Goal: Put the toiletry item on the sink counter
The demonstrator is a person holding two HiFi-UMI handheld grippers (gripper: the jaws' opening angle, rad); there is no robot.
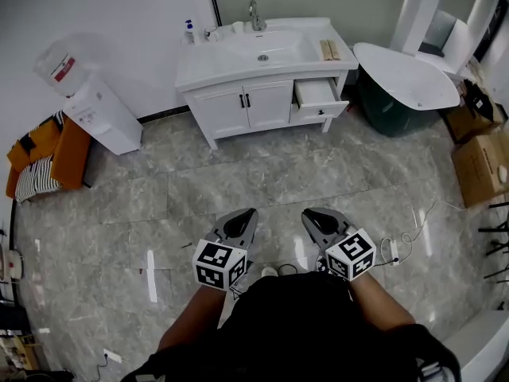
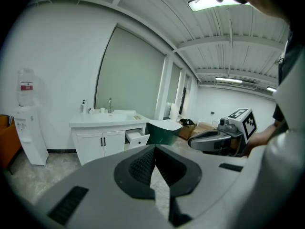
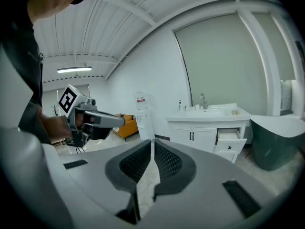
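Note:
A white sink cabinet (image 1: 258, 74) stands against the far wall, and its right drawer (image 1: 318, 95) is pulled open. On its counter are a small pump bottle (image 1: 189, 32) at the back left, a tap (image 1: 254, 14) and a pale wooden item (image 1: 328, 49) at the right. My left gripper (image 1: 248, 212) and right gripper (image 1: 312, 212) hang side by side over the floor, well short of the cabinet. Both point toward it. Both are shut, with nothing between the jaws. The same cabinet shows in the left gripper view (image 2: 107, 128) and in the right gripper view (image 3: 209, 123).
A water dispenser (image 1: 91, 102) stands left of the cabinet, with an orange seat (image 1: 48, 153) further left. A white tub on a dark green base (image 1: 406, 78) sits to the cabinet's right. Cardboard boxes (image 1: 481, 165) lie beyond it. A white cable (image 1: 406, 233) trails on the marble floor.

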